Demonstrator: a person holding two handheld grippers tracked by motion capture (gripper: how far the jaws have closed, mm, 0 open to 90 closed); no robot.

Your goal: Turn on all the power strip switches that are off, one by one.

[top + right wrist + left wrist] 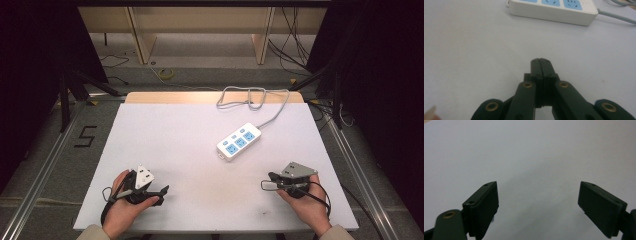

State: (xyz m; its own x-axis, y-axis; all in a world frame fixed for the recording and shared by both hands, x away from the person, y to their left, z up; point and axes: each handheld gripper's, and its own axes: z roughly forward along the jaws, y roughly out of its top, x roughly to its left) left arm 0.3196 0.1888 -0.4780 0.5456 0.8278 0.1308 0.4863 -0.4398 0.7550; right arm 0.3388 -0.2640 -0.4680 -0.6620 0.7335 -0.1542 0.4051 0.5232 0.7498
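The right gripper (541, 61) has its jaws pressed together with nothing between them; it rests low over the white table (165, 150) near the front right corner, held in the right hand (305, 200). Ahead of it, well apart, lies the power strip (239, 141), white with blue sockets, set on a slant right of the table's middle; its grey cord (252, 97) loops at the far edge. The left gripper (537, 202), in the left hand (122, 207) near the front left corner, stands spread wide over bare tabletop, empty.
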